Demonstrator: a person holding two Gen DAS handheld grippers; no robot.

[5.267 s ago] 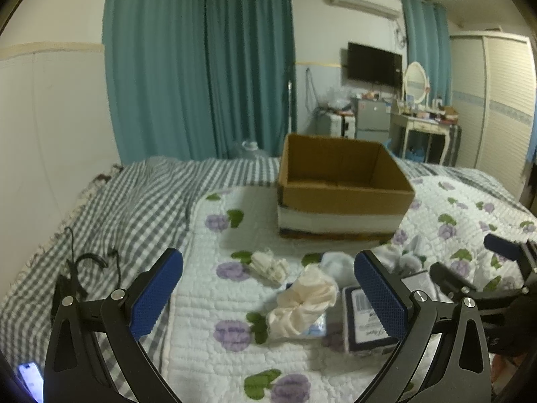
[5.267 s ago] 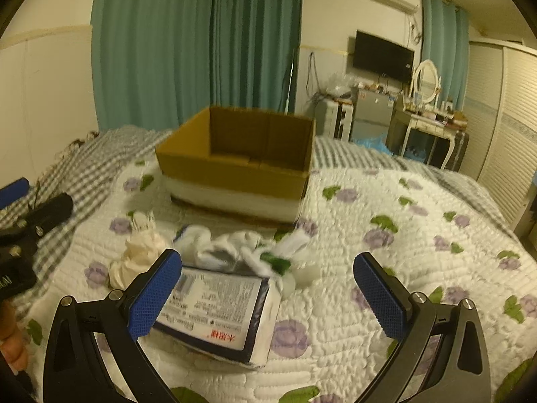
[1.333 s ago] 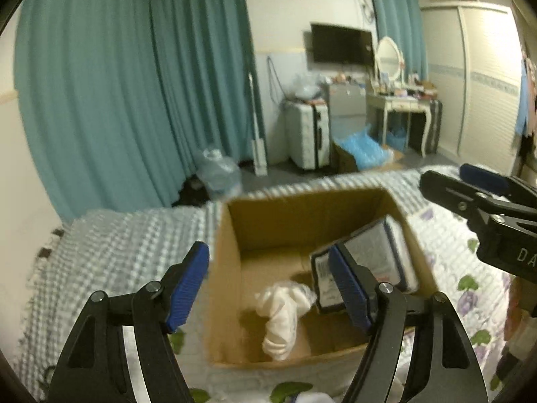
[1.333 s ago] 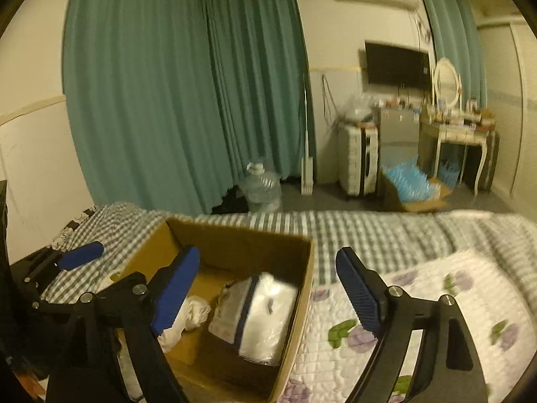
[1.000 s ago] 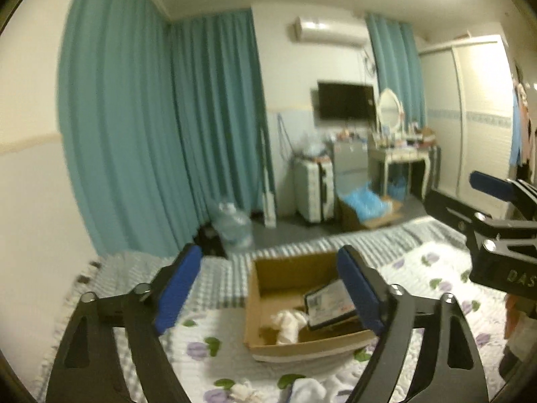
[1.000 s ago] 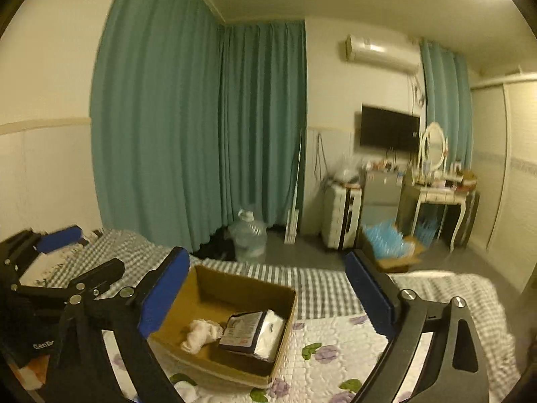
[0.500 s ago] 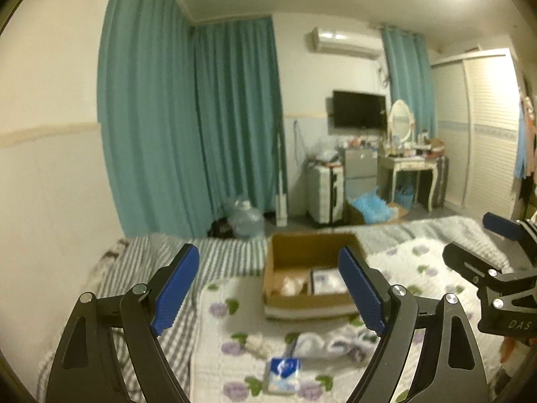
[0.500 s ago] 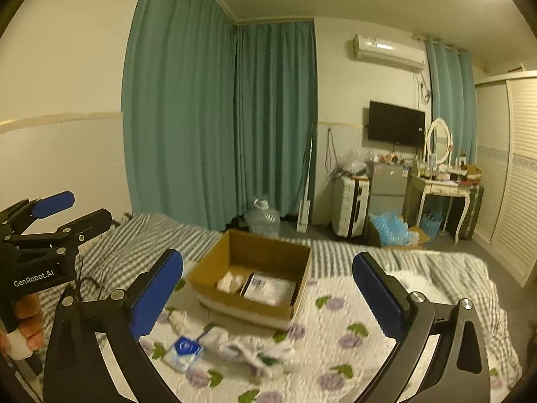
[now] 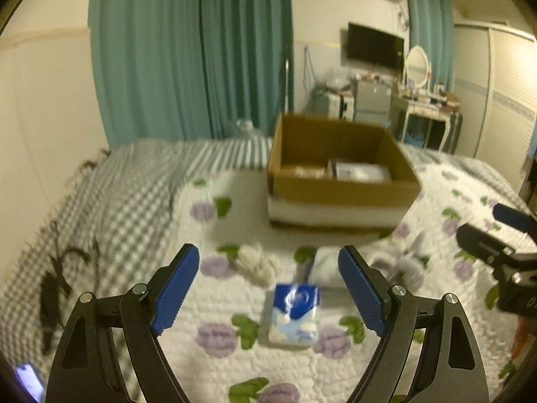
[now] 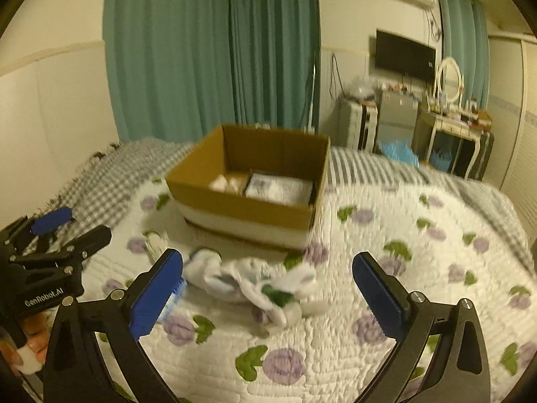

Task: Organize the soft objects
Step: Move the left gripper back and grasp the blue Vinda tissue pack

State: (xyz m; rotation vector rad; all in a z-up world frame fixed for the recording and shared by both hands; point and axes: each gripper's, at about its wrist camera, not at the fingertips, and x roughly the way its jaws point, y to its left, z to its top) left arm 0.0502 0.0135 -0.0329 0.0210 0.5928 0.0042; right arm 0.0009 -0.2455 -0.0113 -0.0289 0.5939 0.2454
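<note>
With the box (image 9: 342, 181) on the bed (image 9: 235, 302) taken as landmark, the remaining soft things are seen in front of it, on the quilt. Farthest left, a small white bundle (image 9: 253, 262) is found. Next, a blue tissue pack (image 9: 294, 314) is framed squarely between the wide-parted, empty jaws of the left hand-held gripper (image 9: 268, 292), its long axis running away toward the box. Rightward, a heap of white socks (image 10: 255, 283) is centred ahead of the right hand-held gripper (image 10: 266, 292), spread crosswise; its jaws are fully parted and nothing is held. Each item is judged nearer its own hand.
</note>
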